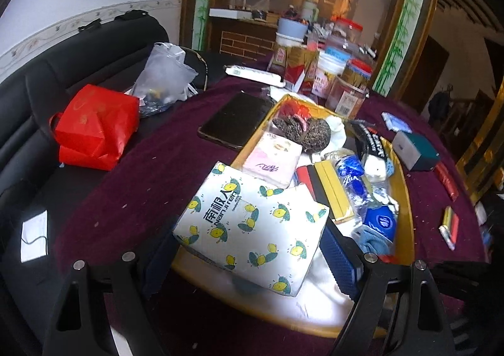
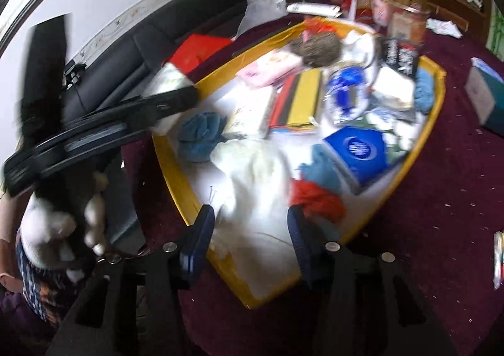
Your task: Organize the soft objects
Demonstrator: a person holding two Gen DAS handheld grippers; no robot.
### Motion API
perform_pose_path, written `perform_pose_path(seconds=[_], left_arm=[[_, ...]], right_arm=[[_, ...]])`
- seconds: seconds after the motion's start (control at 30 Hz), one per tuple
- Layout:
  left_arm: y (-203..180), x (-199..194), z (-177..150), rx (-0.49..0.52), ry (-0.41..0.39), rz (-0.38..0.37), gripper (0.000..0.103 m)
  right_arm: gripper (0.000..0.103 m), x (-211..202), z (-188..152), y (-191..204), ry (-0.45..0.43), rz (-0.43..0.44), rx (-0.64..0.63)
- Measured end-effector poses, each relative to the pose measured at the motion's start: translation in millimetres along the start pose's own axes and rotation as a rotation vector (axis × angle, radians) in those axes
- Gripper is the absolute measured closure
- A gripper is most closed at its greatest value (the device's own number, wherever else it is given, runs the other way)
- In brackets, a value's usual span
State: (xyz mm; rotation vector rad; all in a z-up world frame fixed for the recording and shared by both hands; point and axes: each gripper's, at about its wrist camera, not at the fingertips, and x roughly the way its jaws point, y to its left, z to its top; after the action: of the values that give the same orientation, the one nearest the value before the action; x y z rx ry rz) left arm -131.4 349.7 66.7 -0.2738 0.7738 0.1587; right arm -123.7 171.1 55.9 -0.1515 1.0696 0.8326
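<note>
My left gripper is shut on a white tissue pack with lemon prints and holds it over the near end of the yellow tray. In the right wrist view that gripper and the pack show at the tray's left rim. My right gripper is open and empty, above a white cloth in the tray. A blue towel, a red cloth, a pink tissue pack and a blue pack lie in the tray.
The tray stands on a maroon tablecloth. A red bag, a clear plastic bag and a black phone lie to the left. Jars and boxes crowd the back. A teal box stands at the right.
</note>
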Motion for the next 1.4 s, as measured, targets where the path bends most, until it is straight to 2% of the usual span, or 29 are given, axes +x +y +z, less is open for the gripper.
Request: perform_pose_path(seconds=[0.3,0.5,0.67,0.8,0.97,1.03,1.23,1.4], left_arm=[[-24,45,7,0.068,0.077,0.031,0.015],[-25,57,7,0.074,0.103,0.046,0.014],[-28,58,1,0.095,0.100,0.065,0.014],[-33,59,1,0.116,0.084,0.090,0.014],[-41,56,5,0.139,0.055,0.119,0.009],[-45,48,5,0.152,0.023,0.137,0.007],[-55,20,0,0.186,-0.050,0.149,0.005],[-61,-10,-3,0.176,-0.120,0.135,0.004]], right_arm=[[0.046,-15,-10,2,-0.056,-0.039,-0.026],[0.046,-7,-11,5,-0.052,-0.041,-0.032],[0.041,-7,-13,7,-0.056,-0.041,-0.028],[0.040,-11,-17,10,-0.072,-0.057,-0.031],[0.032,-22,-23,11,-0.104,-0.068,-0.028],[0.029,-27,-24,9,-0.120,-0.071,-0.019],[0.029,-39,-29,2,-0.157,-0.078,0.021],[0.028,-52,-37,-8,-0.188,-0.097,0.055]])
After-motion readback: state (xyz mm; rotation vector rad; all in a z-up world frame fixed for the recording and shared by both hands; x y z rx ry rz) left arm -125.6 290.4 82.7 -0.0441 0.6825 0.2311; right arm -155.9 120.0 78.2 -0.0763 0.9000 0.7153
